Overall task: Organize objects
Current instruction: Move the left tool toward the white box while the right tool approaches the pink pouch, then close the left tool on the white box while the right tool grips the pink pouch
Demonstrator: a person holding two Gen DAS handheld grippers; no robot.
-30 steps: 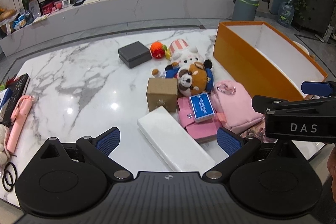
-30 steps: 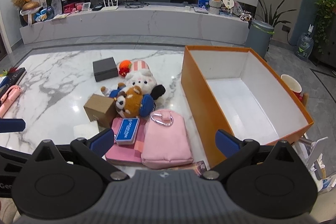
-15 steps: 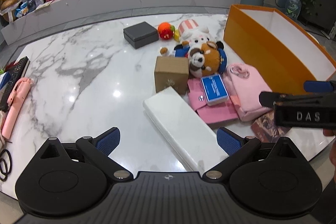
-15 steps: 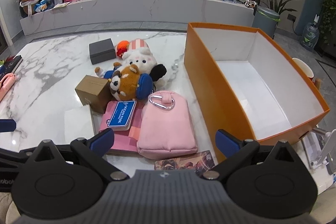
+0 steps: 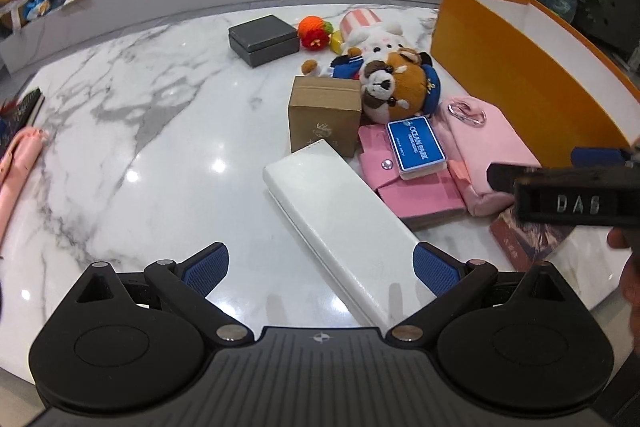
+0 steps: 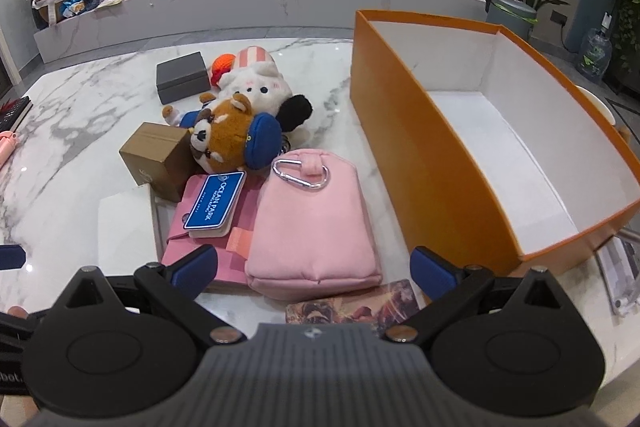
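Note:
A long white box (image 5: 340, 219) lies in front of my open left gripper (image 5: 320, 269), its near end between the fingers. My open right gripper (image 6: 314, 269) hovers just short of a pink pouch (image 6: 312, 227) with a carabiner. Left of the pouch lies a pink wallet (image 6: 208, 239) carrying a blue card deck (image 6: 214, 205). Behind them sit a brown cardboard box (image 6: 156, 157), a brown plush (image 6: 230, 139), a white plush (image 6: 258, 85), an orange toy (image 5: 314, 29) and a dark grey box (image 6: 182, 77). An open, empty orange box (image 6: 424, 155) stands to the right.
A picture booklet (image 6: 352, 305) lies under my right gripper at the marble table's (image 5: 132, 131) near edge. A pink selfie stick (image 5: 16, 163) and a dark remote (image 5: 24, 107) sit at the far left edge. A white device (image 6: 622, 277) lies right of the orange box.
Both grippers have moved forward and lower toward the pile. The white box now reaches between the left fingers, and the pink pouch sits closer to the right ones.

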